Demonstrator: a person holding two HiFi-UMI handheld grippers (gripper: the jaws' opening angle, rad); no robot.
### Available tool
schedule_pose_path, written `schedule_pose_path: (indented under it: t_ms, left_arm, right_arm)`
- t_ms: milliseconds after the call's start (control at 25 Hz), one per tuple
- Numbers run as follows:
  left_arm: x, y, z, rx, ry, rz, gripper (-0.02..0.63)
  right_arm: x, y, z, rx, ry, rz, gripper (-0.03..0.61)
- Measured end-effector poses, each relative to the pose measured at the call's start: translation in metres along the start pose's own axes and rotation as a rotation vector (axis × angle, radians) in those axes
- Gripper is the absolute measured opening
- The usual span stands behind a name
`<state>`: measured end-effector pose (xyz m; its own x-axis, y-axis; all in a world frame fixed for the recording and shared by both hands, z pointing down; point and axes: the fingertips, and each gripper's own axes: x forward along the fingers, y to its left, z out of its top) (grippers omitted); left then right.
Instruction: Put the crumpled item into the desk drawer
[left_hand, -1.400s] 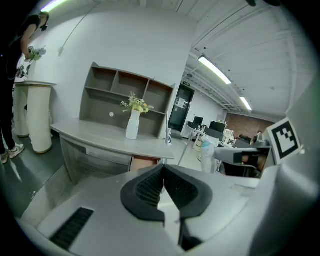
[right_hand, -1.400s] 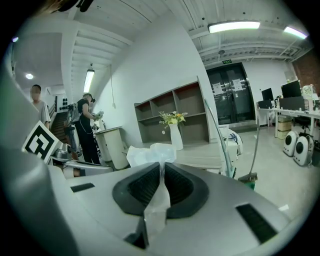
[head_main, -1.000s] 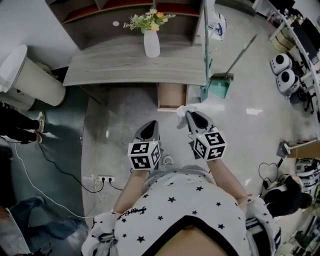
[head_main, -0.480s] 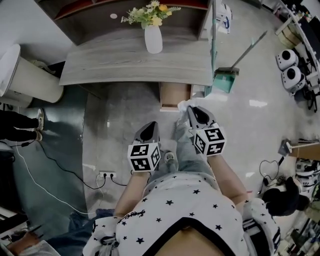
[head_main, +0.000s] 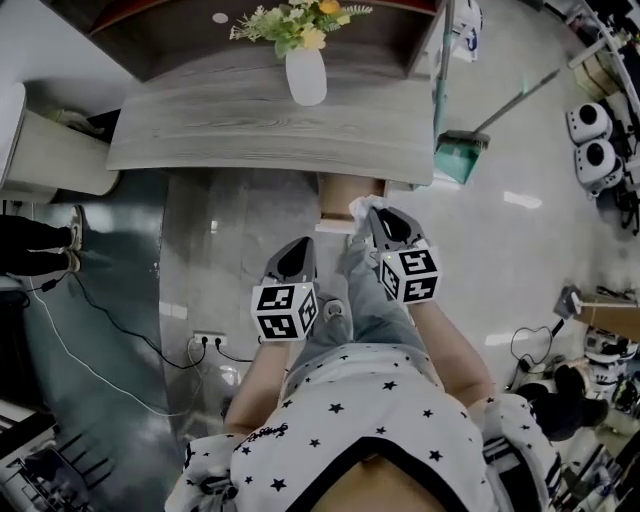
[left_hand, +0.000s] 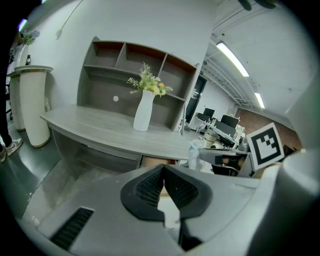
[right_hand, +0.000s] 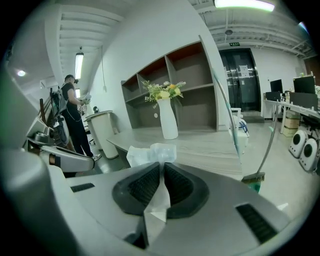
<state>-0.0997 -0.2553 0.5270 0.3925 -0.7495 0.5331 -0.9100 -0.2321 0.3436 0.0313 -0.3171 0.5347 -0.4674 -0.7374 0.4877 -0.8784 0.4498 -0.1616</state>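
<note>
Pinching the crumpled tissue between its dark ribbed pads, the right gripper is closed on a fold of the white paper. The rest bunches up beyond the gripper's tips, and a tail hangs back between the pads. In the head view the right gripper is held out at 1 o'clock from the person's body, with the tissue at its tip. The open drawer lies just beyond, at 12 o'clock, and shows a pale brown inside under the front edge of the grey wood-grain bench. Whether the tissue has crossed the drawer's rim cannot be judged from this steep angle.

The left gripper has its pads pressed together at the tips with nothing between them. In the head view the left gripper is at 11 o'clock from the body, well apart from the drawer.

A white vase of yellow and white flowers stands upright at the bench's far edge, at 12 o'clock. A teal-headed broom leans at the bench's right end, at 2 o'clock.

Each marker cube carries black-and-white square code patterns but no lettering. A green sign over the far doorway in the right gripper view is too small to read.
</note>
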Motion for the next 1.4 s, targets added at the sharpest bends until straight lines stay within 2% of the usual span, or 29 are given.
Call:
schedule_pose_path:
  t_ms: [400, 760, 1400]
  left_arm:
    - [0.046, 0.014, -0.008, -0.049, 0.065, 0.031, 0.014]
    - [0.073, 0.022, -0.018, -0.084, 0.11, 0.055, 0.014]
    - [0.09, 0.032, -0.038, -0.1, 0.158, 0.068, 0.014]
  right_arm:
    - [0.065, -0.027, -0.034, -0.024, 0.112, 0.02, 0.023]
    - [0.113, -0.041, -0.081, -0.051, 0.23, 0.04, 0.023]
    - [0.163, -0.062, -0.157, -0.105, 0.426, 0.017, 0.025]
